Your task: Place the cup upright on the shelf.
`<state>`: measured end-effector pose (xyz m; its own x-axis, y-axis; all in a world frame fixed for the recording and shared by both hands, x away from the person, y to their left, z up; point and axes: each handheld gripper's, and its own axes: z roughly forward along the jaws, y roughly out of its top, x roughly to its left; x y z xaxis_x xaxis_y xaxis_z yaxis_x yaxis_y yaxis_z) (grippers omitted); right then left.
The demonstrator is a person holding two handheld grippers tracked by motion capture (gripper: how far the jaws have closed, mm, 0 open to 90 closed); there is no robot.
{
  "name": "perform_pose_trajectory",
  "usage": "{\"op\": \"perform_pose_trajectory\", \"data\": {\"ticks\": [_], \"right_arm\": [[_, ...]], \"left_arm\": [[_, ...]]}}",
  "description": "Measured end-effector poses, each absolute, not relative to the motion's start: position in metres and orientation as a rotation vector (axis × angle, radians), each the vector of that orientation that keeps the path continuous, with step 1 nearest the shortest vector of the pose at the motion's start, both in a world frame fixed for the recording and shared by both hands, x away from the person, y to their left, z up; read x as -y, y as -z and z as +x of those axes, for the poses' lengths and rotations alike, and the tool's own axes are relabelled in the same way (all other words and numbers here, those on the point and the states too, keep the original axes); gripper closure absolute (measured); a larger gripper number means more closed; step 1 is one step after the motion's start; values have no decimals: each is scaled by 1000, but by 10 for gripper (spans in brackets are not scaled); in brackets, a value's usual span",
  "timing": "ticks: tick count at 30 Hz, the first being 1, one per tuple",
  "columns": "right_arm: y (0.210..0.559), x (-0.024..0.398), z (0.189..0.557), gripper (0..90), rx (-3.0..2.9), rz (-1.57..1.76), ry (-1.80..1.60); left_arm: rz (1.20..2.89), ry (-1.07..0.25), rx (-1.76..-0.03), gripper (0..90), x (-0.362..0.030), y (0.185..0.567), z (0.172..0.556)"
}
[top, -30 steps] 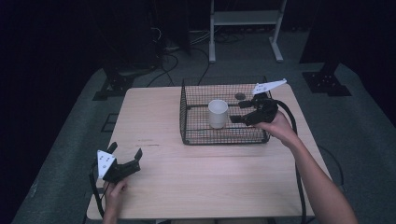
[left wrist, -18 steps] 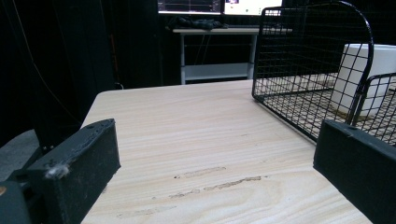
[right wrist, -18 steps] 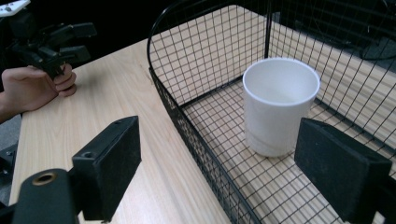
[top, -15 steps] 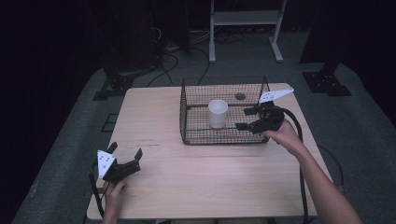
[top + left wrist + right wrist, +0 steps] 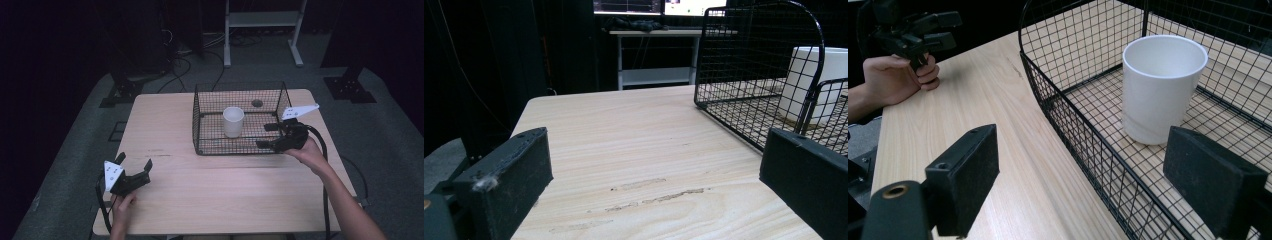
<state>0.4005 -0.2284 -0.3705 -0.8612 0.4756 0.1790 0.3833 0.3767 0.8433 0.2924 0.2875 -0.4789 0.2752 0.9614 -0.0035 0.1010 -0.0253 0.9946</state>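
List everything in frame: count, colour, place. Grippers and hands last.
table: 1, light wood, centre of the high view
wire basket: 1, black, far right part of the table
cup: 1, white, upright inside the basket, empty
small round thing: 1, dark, on the basket floor at its far side; too small to identify
shelf frame: 1, white, on the floor beyond the table
stand bases: 2, black, on the floor at the table's far corners
left gripper: 1, black, near left of the table, jaws open, empty
right gripper: 1, black, at the basket's right end, jaws open, empty
hands: 2, one on each gripper
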Motion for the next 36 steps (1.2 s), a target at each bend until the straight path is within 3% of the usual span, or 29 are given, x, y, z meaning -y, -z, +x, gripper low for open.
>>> {"op": "perform_pose_trajectory", "data": {"ticks": [36], "right_arm": [[399, 262, 366, 138, -2472, 857, -1517]], "left_arm": [[1419, -963, -1064, 0, -287, 479, 292]]}}
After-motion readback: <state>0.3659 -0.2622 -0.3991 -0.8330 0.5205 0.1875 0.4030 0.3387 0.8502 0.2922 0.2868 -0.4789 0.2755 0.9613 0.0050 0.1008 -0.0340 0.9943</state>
